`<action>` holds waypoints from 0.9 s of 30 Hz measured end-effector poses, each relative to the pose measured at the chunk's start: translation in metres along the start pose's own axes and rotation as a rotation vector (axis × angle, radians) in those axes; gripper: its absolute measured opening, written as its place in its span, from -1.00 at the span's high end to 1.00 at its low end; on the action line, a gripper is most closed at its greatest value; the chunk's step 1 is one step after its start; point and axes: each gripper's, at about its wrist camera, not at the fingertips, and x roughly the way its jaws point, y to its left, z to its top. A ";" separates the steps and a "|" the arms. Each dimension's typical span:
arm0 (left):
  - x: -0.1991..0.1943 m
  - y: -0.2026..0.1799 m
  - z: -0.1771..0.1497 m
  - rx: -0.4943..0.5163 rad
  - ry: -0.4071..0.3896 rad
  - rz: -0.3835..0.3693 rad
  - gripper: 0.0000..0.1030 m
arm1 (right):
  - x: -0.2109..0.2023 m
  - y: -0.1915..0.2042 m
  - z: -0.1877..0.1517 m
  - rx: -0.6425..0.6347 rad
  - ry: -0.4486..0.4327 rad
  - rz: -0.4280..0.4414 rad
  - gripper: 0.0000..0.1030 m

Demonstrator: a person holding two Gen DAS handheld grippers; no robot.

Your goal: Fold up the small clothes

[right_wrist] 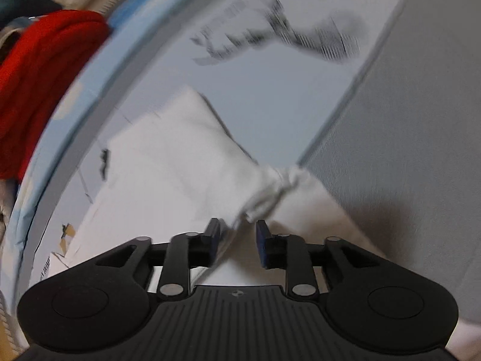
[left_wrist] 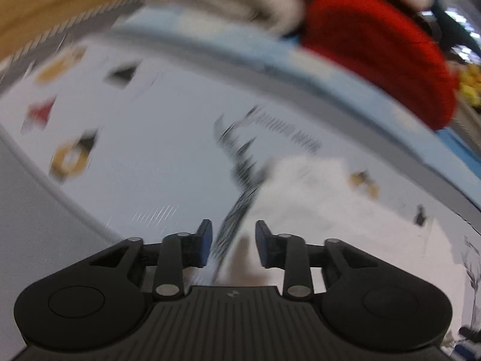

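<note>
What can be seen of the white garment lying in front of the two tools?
The white garment is soft, plain cloth, apparently cotton, lying mostly flat and creased on a pale printed mat. One part is bunched into a gathered ridge just ahead of the right tool. A cloth edge runs between that tool's parted fingers, and another between those of the left tool; neither pair presses it. Motion blur hides finer detail, including what kind of garment it is.

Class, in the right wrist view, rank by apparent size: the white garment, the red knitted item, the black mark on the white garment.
1. White garment, though nearness to the camera enlarges it.
2. Red knitted item.
3. Black mark.
</note>
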 end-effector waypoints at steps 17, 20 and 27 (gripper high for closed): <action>0.031 -0.002 -0.011 -0.011 0.147 -0.116 0.26 | 0.027 -0.011 0.024 -0.040 0.005 -0.056 0.21; 0.033 -0.005 -0.010 0.002 0.142 -0.088 0.17 | 0.008 0.004 0.028 -0.125 -0.093 -0.002 0.18; 0.042 0.008 -0.004 -0.018 0.153 -0.039 -0.40 | -0.002 -0.007 0.052 -0.145 -0.224 -0.075 0.07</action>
